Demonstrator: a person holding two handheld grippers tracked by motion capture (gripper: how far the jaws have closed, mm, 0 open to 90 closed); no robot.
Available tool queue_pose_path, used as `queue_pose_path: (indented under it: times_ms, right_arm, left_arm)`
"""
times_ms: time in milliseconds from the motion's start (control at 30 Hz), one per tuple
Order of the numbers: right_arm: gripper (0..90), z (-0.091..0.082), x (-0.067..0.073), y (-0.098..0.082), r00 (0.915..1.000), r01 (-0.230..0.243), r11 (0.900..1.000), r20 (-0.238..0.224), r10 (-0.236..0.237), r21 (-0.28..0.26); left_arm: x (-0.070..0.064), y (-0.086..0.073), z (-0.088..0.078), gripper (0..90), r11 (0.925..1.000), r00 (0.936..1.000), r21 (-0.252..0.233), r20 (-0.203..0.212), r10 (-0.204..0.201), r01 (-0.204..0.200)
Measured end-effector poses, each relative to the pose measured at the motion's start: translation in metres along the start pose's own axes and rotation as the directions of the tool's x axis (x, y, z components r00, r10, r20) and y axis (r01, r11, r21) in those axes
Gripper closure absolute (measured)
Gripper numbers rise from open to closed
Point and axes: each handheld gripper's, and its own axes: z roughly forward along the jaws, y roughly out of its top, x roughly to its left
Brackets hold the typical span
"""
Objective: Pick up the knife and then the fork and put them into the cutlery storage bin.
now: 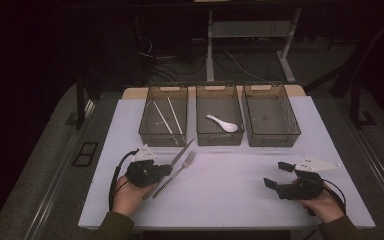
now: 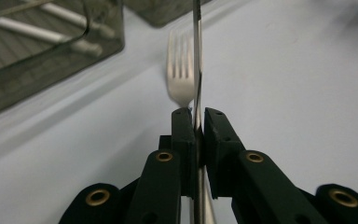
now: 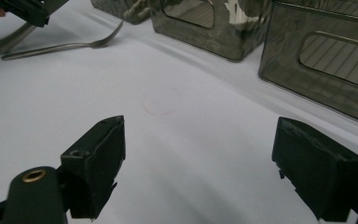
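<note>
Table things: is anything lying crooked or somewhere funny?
Nothing looks spilled or broken. The silver metal fork lies slanted on the white table outside the three grey bins, beside the silver knife pinched edge-up in the left tongs.

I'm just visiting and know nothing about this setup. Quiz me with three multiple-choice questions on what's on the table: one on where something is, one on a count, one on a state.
1. Where does the white ceramic spoon lie?
A. in the middle bin
B. on the bare table
C. in the right bin

2. How many smoky see-through plastic bins stand in the row?
A. two
B. three
C. five

3. What is the left gripper doing?
A. standing wide open
B. shut on the silver metal table knife
C. shut on the spoon

Answers: 1 A, the high view shows the spoon on the middle bin's floor. 2 B, three bins stand side by side at the white table's far edge. 3 B, in the left gripper view the jaws clamp the thin knife, with the silver metal fork lying just beside it.
</note>
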Motion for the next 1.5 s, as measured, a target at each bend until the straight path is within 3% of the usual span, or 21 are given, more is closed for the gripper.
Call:
queue_pose_path:
  times_ms: [333, 433, 467, 567, 800, 833, 867, 900, 1000, 1100, 1200, 1367, 1400, 1433, 1467, 1500]
  right_arm:
    - [15.2, 0.0, -0.003, 0.014, 0.9982, -0.022, 1.0, -0.055, 0.022, 0.001]
    - [15.2, 0.003, -0.006, 0.019, 0.997, -0.007, 1.0, -0.077, 0.008, 0.004]
    - [15.2, 0.004, -0.006, 0.022, 0.9965, -0.008, 1.0, -0.084, 0.008, 0.006]
    - [15.3, 0.006, -0.008, 0.028, 0.9941, -0.008, 1.0, -0.108, 0.008, -0.002]
    - [16.5, 0.006, -0.009, 0.036, 0.9882, -0.023, 0.999, -0.152, 0.019, -0.025]
    - [22.2, 0.007, -0.008, 0.041, 0.984, -0.017, 0.999, -0.178, 0.01, -0.035]
    - [23.4, 0.008, -0.007, 0.043, 0.982, -0.012, 0.999, -0.189, 0.005, -0.04]
    - [23.4, 0.008, -0.007, 0.043, 0.982, -0.012, 0.999, -0.189, 0.005, -0.04]
    - [28.8, 0.012, -0.005, 0.051, 0.9741, -0.008, 0.998, -0.226, -0.005, -0.058]
    - [35.4, 0.018, -0.004, 0.058, 0.9603, 0.004, 0.997, -0.278, -0.025, -0.076]
    - [38.5, 0.022, -0.004, 0.061, 0.9531, 0.001, 0.997, -0.302, -0.025, -0.081]
    - [44.5, 0.03, 0.0, 0.072, 0.9298, 0.012, 0.995, -0.365, -0.048, -0.1]
    - [44.5, 0.03, 0.0, 0.072, 0.9298, 0.012, 0.995, -0.365, -0.048, -0.1]
    - [45.5, 0.032, 0.002, 0.076, 0.9223, 0.006, 0.994, -0.383, -0.047, -0.108]
    - [46.6, 0.034, 0.002, 0.077, 0.9177, 0.002, 0.994, -0.395, -0.047, -0.113]
    - [46.6, 0.034, 0.002, 0.077, 0.9177, 0.002, 0.994, -0.395, -0.047, -0.113]
  left_arm:
    - [-0.009, 0.021, -0.002, 82.3, 0.9973, 0.9974, -0.039, 0.034, 0.064, -0.062]
    - [-0.014, 0.03, -0.003, 82.3, 0.9949, 0.9948, -0.06, 0.056, 0.085, -0.081]
    - [-0.018, 0.036, -0.002, 82.3, 0.993, 0.9921, -0.076, 0.08, 0.097, -0.091]
    - [-0.022, 0.042, 0.0, 82.3, 0.9898, 0.9882, -0.09, 0.097, 0.119, -0.11]
    - [-0.031, 0.059, 0.015, 82.3, 0.9843, 0.9756, -0.092, 0.147, 0.163, -0.151]
    - [-0.033, 0.061, 0.017, 82.3, 0.9839, 0.9731, -0.091, 0.159, 0.167, -0.153]
    - [-0.036, 0.065, 0.023, 82.3, 0.9826, 0.967, -0.095, 0.185, 0.175, -0.159]
    - [-0.036, 0.065, 0.023, 82.3, 0.9826, 0.967, -0.095, 0.185, 0.175, -0.159]
    - [-0.042, 0.07, 0.031, 82.3, 0.9794, 0.9564, -0.093, 0.217, 0.195, -0.179]
    - [-0.046, 0.075, 0.038, 82.3, 0.9747, 0.9447, -0.097, 0.244, 0.219, -0.201]
    - [-0.049, 0.079, 0.043, 82.3, 0.9719, 0.9374, -0.1, 0.26, 0.232, -0.213]
    - [-0.055, 0.085, 0.051, 82.3, 0.9681, 0.9257, -0.106, 0.285, 0.248, -0.227]
    - [-0.056, 0.087, 0.052, 82.3, 0.967, 0.9237, -0.106, 0.288, 0.253, -0.232]
    - [-0.059, 0.088, 0.054, 82.2, 0.9645, 0.9164, -0.11, 0.302, 0.262, -0.24]
    - [-0.059, 0.088, 0.054, 82.3, 0.9645, 0.9164, -0.11, 0.302, 0.262, -0.24]
    - [-0.06, 0.089, 0.056, 82.3, 0.9635, 0.9134, -0.109, 0.308, 0.267, -0.244]
